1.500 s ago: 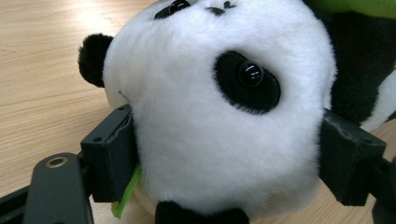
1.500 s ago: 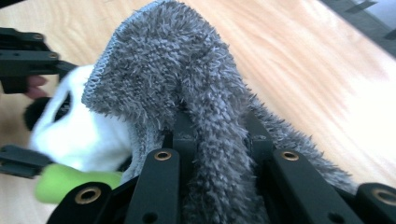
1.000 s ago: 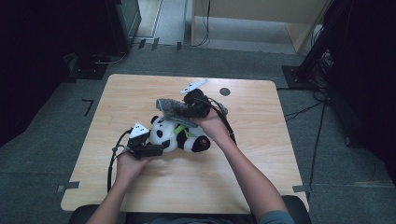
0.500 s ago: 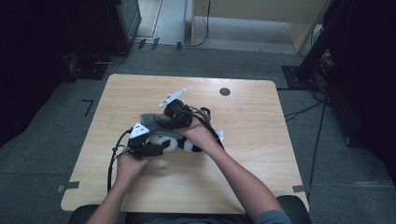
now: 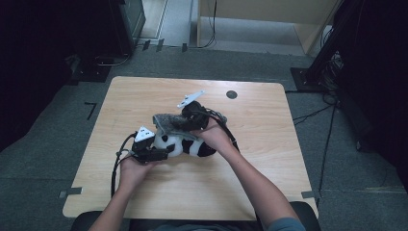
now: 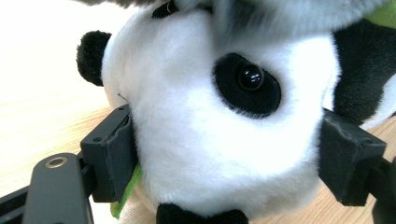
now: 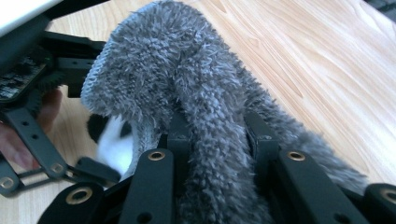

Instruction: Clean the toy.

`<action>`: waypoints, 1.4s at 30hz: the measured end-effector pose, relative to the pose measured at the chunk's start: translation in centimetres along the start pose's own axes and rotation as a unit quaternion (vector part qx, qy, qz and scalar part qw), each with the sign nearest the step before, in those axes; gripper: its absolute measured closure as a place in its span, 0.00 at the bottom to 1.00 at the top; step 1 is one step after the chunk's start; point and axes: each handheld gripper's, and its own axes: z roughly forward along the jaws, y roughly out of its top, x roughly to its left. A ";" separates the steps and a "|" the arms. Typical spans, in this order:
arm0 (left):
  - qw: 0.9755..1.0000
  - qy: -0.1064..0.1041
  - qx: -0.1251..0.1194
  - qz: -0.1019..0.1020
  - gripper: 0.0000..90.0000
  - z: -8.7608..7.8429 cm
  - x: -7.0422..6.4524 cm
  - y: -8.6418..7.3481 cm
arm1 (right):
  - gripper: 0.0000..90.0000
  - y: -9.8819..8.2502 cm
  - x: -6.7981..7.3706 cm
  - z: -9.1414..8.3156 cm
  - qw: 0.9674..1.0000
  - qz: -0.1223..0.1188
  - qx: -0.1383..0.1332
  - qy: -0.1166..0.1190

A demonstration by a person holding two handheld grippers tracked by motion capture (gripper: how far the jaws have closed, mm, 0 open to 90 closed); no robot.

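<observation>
Where the person is sitting: at the near edge of a pale wooden table [image 5: 269, 192] with rounded corners and a visible straight grain, both forearms reaching in from below.
Left gripper [image 5: 161, 155]: sitting at the left of the high view, black, with a white three-cornered plate on top and a dark cable looping off it. Its jaws have just been closing a little, with the panda's head between them.
Left fingers [image 6: 112, 158]: blocky black pads standing wide apart and pressing into either side of the head, denting the plush.
Panda plush toy [image 5: 185, 144]: lying on its side near the table's middle, just right of the left gripper. Soft white pile with black ears and limbs; in the left gripper view a glossy black bead eye [image 6: 251, 77] is sitting in a black oval patch, and a strip of green is peeking out by the left pad.
Grey fuzzy cloth [image 5: 174, 123]: shaggy, knitted-looking, tube-shaped like a sock, draping over the top of the panda and touching it.
Right gripper [image 5: 190, 119]: hovering just behind the panda, plate tilting upward. Its jaws have just been opening slightly.
Right fingers [image 7: 180, 135]: standing close together, pinching a fold of the grey cloth.
Dark round spot [image 5: 231, 94]: showing near the table's far edge, well apart from the toy.
Writing: none that I can read.
</observation>
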 end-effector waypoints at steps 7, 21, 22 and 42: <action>1.000 -0.003 -0.004 -0.005 0.21 0.0 0.1 0.0 | 0.80 -1.4 -2.8 -1.3 0.999 0.016 -0.004 -0.042; 1.000 -0.008 -0.009 -0.003 0.21 0.0 0.2 -0.1 | 0.80 -2.0 -4.5 -2.6 0.996 0.031 -0.019 -0.081; 1.000 -0.008 -0.009 -0.001 0.21 0.0 0.2 -0.1 | 0.81 -2.0 -4.4 -2.8 0.996 0.023 -0.021 -0.086; 1.000 -0.017 -0.018 0.001 0.19 0.0 0.5 0.0 | 0.81 0.2 1.3 -5.0 0.998 0.012 -0.050 -0.029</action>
